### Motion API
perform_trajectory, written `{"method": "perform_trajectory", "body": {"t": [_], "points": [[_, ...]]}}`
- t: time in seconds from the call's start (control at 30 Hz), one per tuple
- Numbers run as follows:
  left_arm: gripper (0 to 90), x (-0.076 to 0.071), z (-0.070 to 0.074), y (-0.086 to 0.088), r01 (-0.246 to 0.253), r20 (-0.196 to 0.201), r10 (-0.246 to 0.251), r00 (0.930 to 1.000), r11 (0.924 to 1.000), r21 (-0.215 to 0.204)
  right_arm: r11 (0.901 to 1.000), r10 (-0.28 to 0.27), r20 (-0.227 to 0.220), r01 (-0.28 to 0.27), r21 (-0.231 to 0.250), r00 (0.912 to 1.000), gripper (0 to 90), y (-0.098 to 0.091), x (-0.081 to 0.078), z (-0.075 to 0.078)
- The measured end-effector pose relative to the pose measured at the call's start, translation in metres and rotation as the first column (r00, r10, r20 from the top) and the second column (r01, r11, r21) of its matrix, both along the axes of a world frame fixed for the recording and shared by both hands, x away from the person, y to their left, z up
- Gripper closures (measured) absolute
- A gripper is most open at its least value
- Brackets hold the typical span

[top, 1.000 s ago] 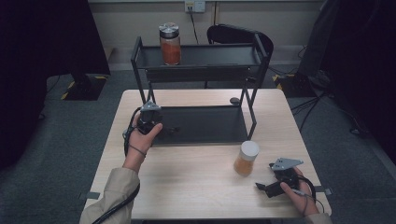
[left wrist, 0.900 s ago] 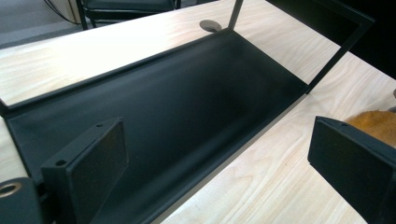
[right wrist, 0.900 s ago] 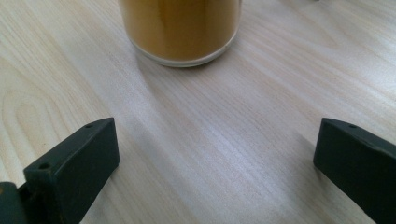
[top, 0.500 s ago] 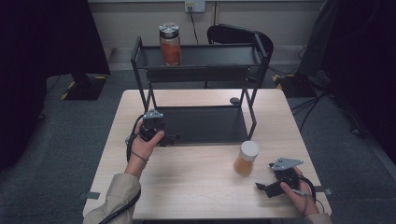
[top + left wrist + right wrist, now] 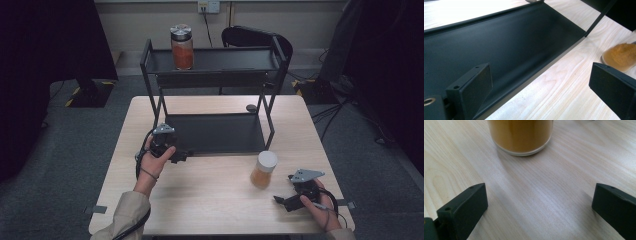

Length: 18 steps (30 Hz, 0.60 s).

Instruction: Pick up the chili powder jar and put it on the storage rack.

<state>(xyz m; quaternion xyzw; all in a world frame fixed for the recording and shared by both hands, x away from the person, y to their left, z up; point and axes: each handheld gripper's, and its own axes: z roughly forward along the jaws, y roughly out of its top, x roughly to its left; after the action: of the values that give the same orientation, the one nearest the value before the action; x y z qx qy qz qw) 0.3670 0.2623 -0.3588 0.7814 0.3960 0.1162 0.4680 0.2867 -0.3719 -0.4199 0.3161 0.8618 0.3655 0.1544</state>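
The left gripper [image 5: 181, 156] stood with its jaws wide apart and nothing between them, held at the front left corner of the rack's lower shelf [image 5: 215, 131]. The right gripper [image 5: 281, 201] was equally wide open and empty, resting low on the table [image 5: 210, 200] with the white-lidded jar [image 5: 263, 169] of yellow-brown powder just ahead of it, apart from both pads.

The left gripper view showed the shelf [image 5: 506, 47] as smooth matte black sheet metal with a raised lip, one jaw over it and one over pale wood. The right gripper view showed the jar's [image 5: 521, 135] clear rounded base on the grained wood. The high view added a red-filled jar [image 5: 182, 47] on the top shelf.
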Motion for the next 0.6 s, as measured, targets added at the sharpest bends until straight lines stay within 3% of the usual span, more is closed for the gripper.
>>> {"method": "perform_trajectory", "body": {"t": [0.6], "points": [[3.9, -0.010, -0.018, 0.002, 0.010, -0.008, -0.010, 0.9999, 0.9998, 0.017, 1.0000, 0.000, 0.000, 0.000, 0.000, 1.0000, 0.0, 0.000, 0.000, 0.000]]}}
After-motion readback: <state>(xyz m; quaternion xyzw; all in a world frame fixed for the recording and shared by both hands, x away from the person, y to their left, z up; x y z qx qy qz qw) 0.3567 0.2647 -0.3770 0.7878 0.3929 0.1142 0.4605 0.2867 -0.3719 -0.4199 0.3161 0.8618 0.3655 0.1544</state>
